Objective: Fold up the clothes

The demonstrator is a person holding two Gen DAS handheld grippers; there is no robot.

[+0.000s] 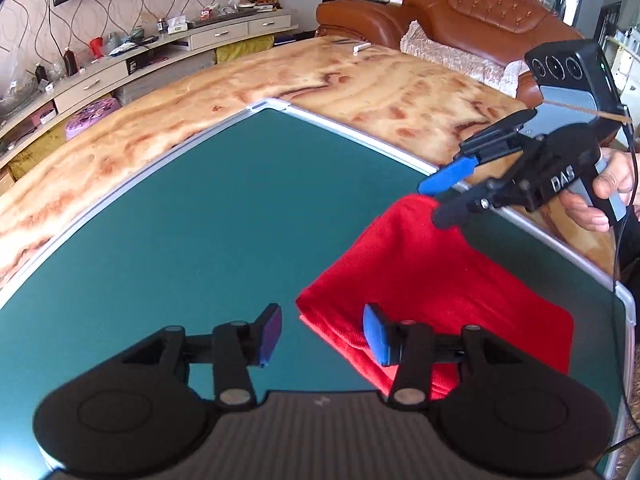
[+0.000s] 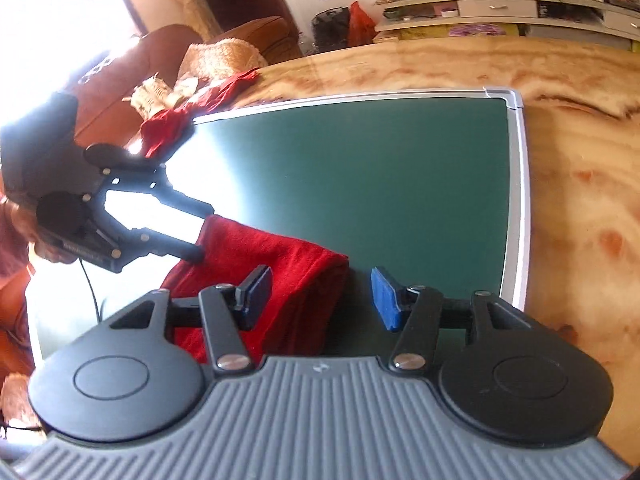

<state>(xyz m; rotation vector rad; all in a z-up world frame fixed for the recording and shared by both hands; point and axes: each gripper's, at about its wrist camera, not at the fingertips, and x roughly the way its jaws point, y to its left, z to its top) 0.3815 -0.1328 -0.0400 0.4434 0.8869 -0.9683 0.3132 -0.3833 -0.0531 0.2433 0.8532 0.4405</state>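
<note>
Red cloth (image 1: 436, 292), folded into a thick rectangle, lies on the green board (image 1: 200, 220) that covers part of my marble-patterned surface (image 1: 360, 80), close to the board's near right edge. My left claw (image 1: 322, 334) hovers over one corner of the fold with its blue pads apart, one pad above the bare board and the other above the cloth, gripping nothing. My right claw (image 2: 322, 296) stands just as wide over the opposite end, one finger (image 2: 256, 292) above the red fabric and the other above the green, also holding nothing. A second red garment (image 2: 192, 116) hangs over the board's far corner towards the brown sofa (image 1: 480, 4). A hand (image 1: 600, 196) grips the right claw's handle.
</note>
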